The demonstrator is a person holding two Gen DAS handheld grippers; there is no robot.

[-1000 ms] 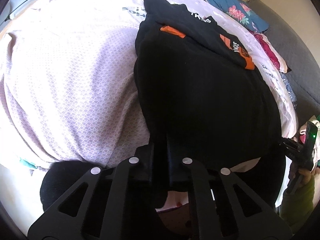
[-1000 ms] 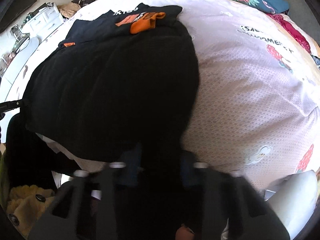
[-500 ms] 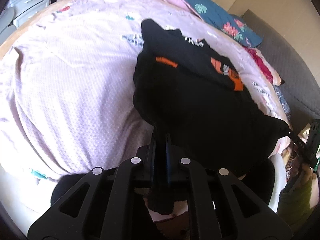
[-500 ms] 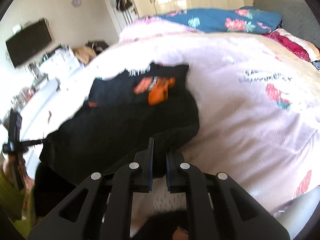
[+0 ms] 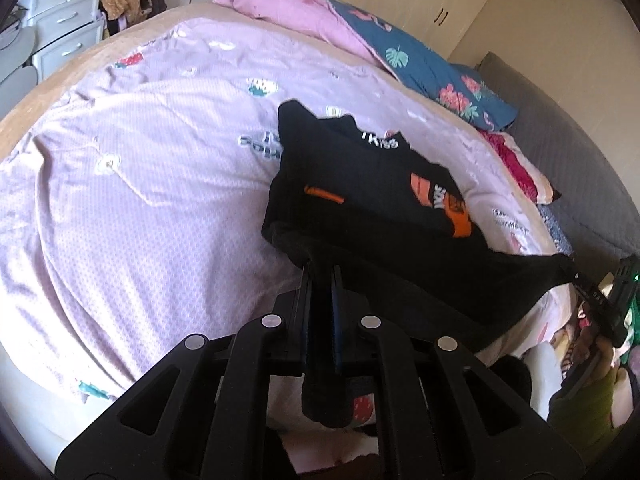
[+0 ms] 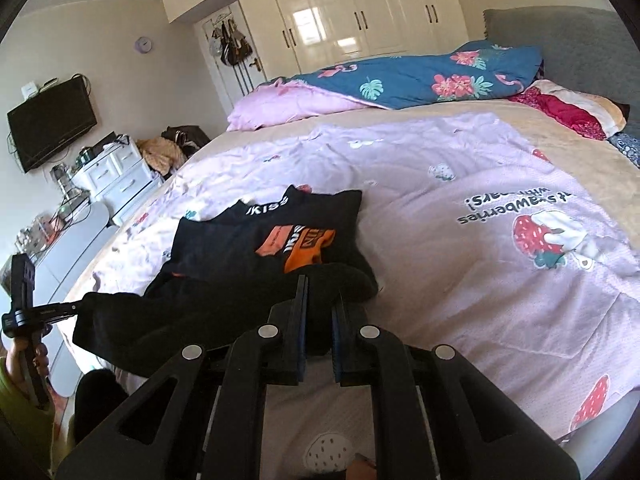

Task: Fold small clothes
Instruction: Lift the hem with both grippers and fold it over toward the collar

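A black shirt (image 5: 360,184) with orange print lies on the bed's pink cover (image 5: 140,184), its near hem lifted and stretched between both claws. The left claw (image 5: 320,280) pinches one hem corner — the right claw (image 6: 318,300) pinches the other. A blue flowered quilt (image 6: 420,76) lies beyond, near the headboard.

The garment (image 5: 372,184) is black with orange patches and white lettering. The bedspread (image 5: 152,184) beneath is pale lilac, printed with red strawberries, and the duvet (image 6: 420,76) at the bed's far edge is teal with pink flowers.
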